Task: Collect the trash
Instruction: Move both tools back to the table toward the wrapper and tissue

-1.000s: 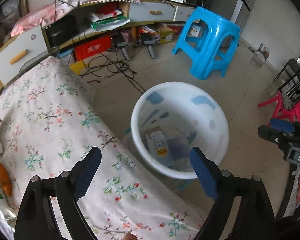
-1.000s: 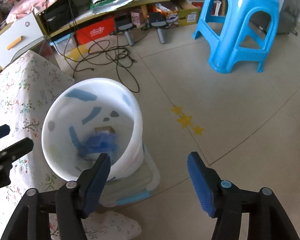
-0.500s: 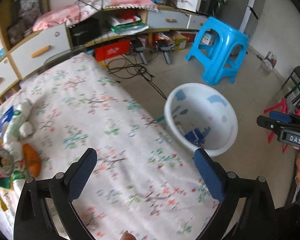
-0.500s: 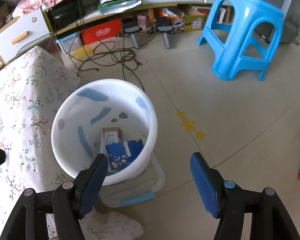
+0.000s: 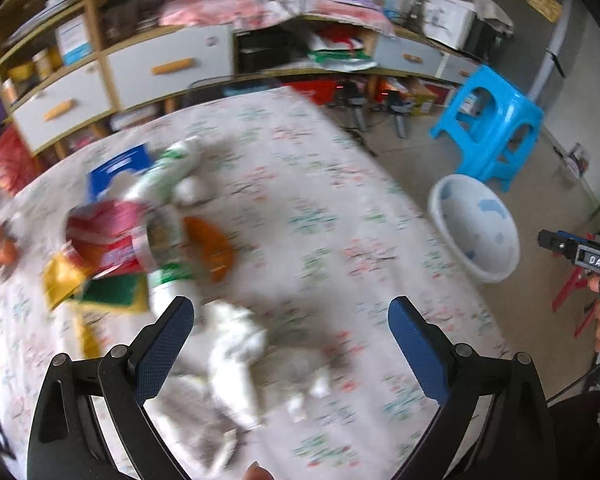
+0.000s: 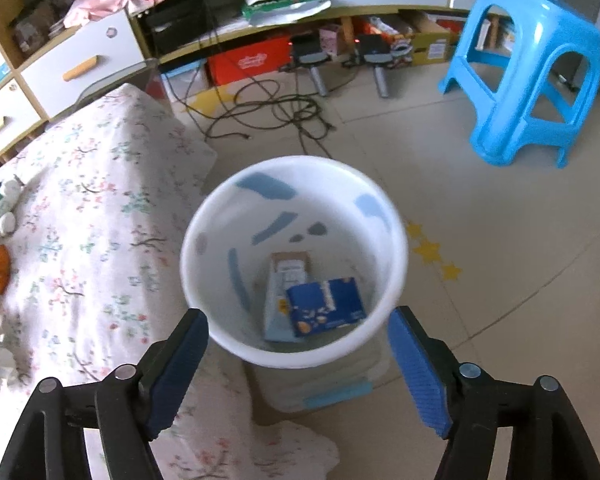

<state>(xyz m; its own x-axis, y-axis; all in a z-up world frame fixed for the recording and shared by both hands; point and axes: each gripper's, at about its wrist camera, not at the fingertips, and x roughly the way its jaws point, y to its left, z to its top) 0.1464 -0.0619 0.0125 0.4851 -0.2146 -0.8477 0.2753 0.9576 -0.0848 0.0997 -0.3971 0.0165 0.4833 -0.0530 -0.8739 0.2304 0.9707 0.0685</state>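
Left wrist view: my left gripper (image 5: pixel 291 326) hangs over the cloth-covered surface (image 5: pixel 340 184), fingers spread wide and empty; the crumpled white tissue (image 5: pixel 236 354) lies directly between and just ahead of them, its long axis running away from me, with the wrapper pile (image 5: pixel 140 236) further up and left. Right wrist view: my right gripper (image 6: pixel 298 338) hovers above the white bin (image 6: pixel 204 216) on the floor, its jaws opening with nothing between them, a blue packet (image 6: pixel 326 306) lying at the bottom. The left hand is nearer the trash.
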